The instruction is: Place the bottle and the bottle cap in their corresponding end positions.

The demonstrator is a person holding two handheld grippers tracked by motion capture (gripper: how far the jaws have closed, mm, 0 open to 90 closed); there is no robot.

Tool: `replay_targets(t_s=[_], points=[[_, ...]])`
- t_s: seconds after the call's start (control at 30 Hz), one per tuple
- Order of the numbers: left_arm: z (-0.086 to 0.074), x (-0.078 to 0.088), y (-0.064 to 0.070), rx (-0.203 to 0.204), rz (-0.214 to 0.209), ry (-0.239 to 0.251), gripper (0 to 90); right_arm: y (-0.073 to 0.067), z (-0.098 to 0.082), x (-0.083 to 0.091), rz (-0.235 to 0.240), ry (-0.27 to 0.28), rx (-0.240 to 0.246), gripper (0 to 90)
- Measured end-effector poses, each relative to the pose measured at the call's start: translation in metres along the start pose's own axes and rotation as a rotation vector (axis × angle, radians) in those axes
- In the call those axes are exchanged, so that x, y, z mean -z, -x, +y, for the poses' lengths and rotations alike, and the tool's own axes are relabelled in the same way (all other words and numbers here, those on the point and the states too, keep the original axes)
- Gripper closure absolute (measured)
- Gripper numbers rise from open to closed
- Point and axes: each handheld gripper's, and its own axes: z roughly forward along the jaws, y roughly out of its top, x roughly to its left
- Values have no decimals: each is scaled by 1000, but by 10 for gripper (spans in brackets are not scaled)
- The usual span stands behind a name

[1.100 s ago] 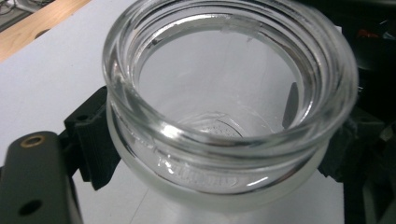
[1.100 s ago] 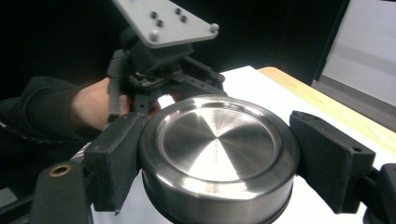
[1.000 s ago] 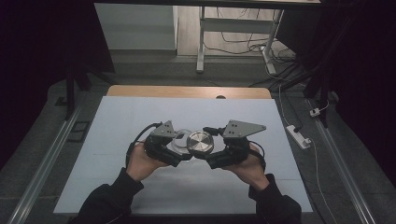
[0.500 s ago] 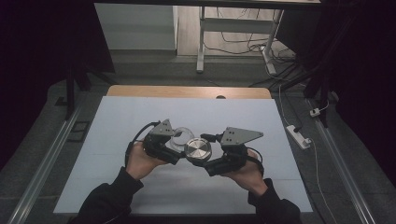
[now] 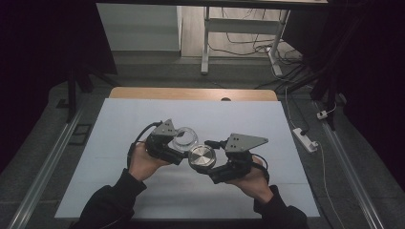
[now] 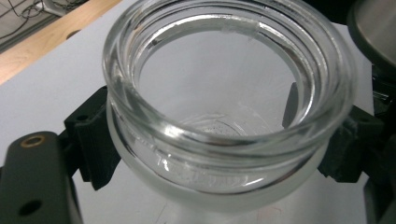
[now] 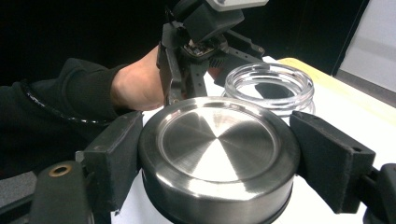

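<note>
Two things held above the white table (image 5: 119,191), near its middle. Clear glass jar (image 6: 224,116): round, thick-walled, lidless, with a ridged threaded neck, a heavy rolled rim and a faintly stippled base seen through the open mouth. Clamped at 9 and 3 o'clock by the black jaws of the left gripper (image 5: 184,143), with matte blocky pads pressed against the wall just under the neck. Brushed steel lid (image 7: 219,140): circular, low and drum-shaped, with a shallow recessed top, fine radial sheen and a polished rounded edge. Gripped likewise at 9 and 3 o'clock by the right gripper (image 5: 203,160), jaws closed tight on its sides. Lid just beside the jar, at about 5 o'clock from it in the high view, the two close but whether touching cannot be told. Grey three-cornered plates on both grippers; dark sleeves at 6 o'clock.
</note>
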Motion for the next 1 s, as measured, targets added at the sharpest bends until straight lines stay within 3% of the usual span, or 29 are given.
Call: replay_targets(t_s=[0.23,0.5,0.7,1.0], points=[[3,0,0,-2,-1,8,157,-4,-1,1,0,11,6,198],[5,-3,5,-41,7,-15,157,-8,-3,1,-1,12,20,198],[7,-11,13,-116,31,-68,157,-9,-5,0,-7,3,29,198],[12,-20,34,-265,62,-148,157,-13,-3,-1,-9,15,41,198]])
